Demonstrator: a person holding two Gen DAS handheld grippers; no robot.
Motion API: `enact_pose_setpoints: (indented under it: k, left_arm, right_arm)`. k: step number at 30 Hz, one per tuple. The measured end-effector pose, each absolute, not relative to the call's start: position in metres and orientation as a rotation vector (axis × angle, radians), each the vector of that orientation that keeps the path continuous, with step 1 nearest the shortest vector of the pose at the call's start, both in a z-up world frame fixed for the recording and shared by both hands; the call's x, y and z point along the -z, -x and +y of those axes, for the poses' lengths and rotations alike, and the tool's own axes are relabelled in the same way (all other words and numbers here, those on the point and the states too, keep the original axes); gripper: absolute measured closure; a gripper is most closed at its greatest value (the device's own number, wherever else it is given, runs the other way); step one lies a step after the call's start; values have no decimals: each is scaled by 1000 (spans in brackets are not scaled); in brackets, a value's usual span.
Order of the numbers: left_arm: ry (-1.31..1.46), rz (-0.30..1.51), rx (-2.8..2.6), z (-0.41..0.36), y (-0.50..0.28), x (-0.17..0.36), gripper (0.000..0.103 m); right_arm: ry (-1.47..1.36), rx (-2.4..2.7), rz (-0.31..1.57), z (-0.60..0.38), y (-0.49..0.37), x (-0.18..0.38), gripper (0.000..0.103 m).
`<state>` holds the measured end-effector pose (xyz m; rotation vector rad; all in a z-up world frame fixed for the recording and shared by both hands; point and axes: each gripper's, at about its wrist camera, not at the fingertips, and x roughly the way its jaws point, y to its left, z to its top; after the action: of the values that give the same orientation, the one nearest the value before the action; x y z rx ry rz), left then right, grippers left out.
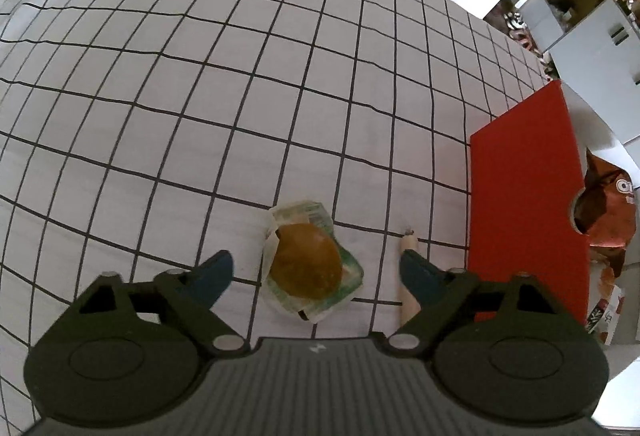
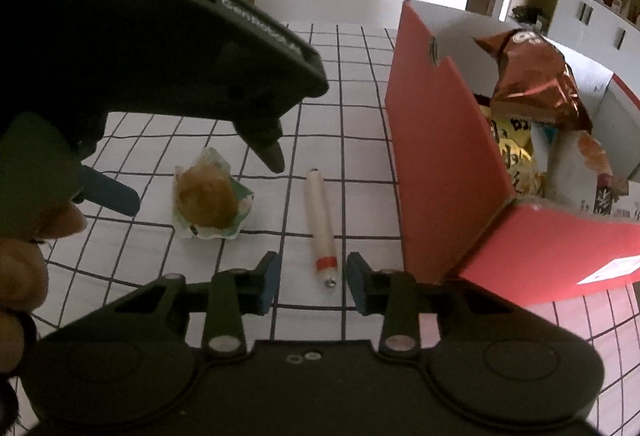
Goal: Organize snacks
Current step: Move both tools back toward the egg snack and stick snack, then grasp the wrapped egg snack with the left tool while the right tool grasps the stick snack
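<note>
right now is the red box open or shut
Open. In the right wrist view the red box has no lid over it, and a brown snack bag sticks up out of it above a yellow bag.

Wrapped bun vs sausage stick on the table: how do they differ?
The wrapped bun is round and brown in a crinkled green-white wrapper; the sausage stick is long, thin and pale with a red band near one end. The bun sits between the left gripper's wide-open fingers; the stick lies ahead of the right gripper. Both lie on the checked cloth, outside the red box.
</note>
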<state>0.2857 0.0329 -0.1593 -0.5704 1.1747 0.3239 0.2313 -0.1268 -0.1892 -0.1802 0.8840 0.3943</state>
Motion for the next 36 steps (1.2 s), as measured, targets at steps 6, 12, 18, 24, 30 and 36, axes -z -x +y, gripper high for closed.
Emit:
enact_pose_setpoints:
  k: [6,12,18,24,30,36]
  left_arm:
    - [511,1189,-323,23,-290,169,39]
    - [488,1172,-320,21,-288,170,50]
    - [496,1164,-310,25,-277,165,55]
    - [538,1166,-301,33,-259,163,58]
    - [561,1189,-303,38,-235,160,58]
    - [587,1182,-277,40,-208,147,58]
  right_arm:
    - [132,-358,881,-128,-232,190,80]
    - [146,-352,875,-128,-232,191,93]
    - [145,-365,883,-133,-227,189,94]
    - [138,-399,891,-143,-216,180,95]
    - [120,-426,888,-160,-204,166,95]
    - [100,-465,883,-178,-186,149,95]
